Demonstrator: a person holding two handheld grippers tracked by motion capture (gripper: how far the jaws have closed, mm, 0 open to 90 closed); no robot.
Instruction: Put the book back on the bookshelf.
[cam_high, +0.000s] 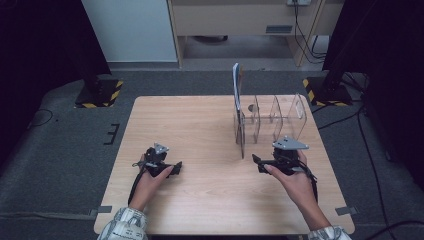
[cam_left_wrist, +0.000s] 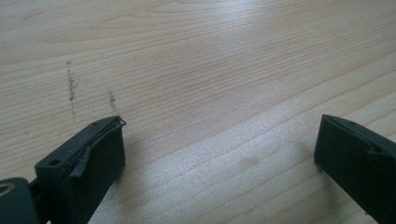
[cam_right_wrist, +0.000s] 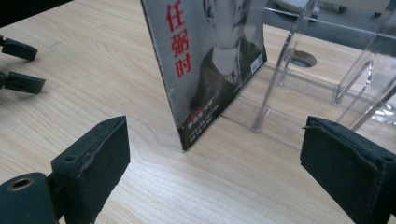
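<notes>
A magazine (cam_high: 237, 89) stands upright in the leftmost slot of a clear acrylic rack (cam_high: 280, 118) at the back right of the wooden table (cam_high: 200, 125). In the right gripper view the magazine's cover (cam_right_wrist: 210, 60) carries red characters and its lower corner rests on the table, with the rack (cam_right_wrist: 322, 88) to its right. My right gripper (cam_high: 257, 164) (cam_right_wrist: 215, 163) is open, just in front of the magazine's near edge, with nothing between its jaws. My left gripper (cam_high: 176, 168) (cam_left_wrist: 219, 154) is open low over bare wood at the front left, and its jaws (cam_right_wrist: 18, 65) also appear far left in the right gripper view.
Two black stands with yellow-and-black striped bases (cam_high: 97, 93) (cam_high: 325, 92) sit on the grey floor behind the table's back corners. Cables (cam_high: 360, 125) trail on the floor at the right. The rack's other slots hold nothing.
</notes>
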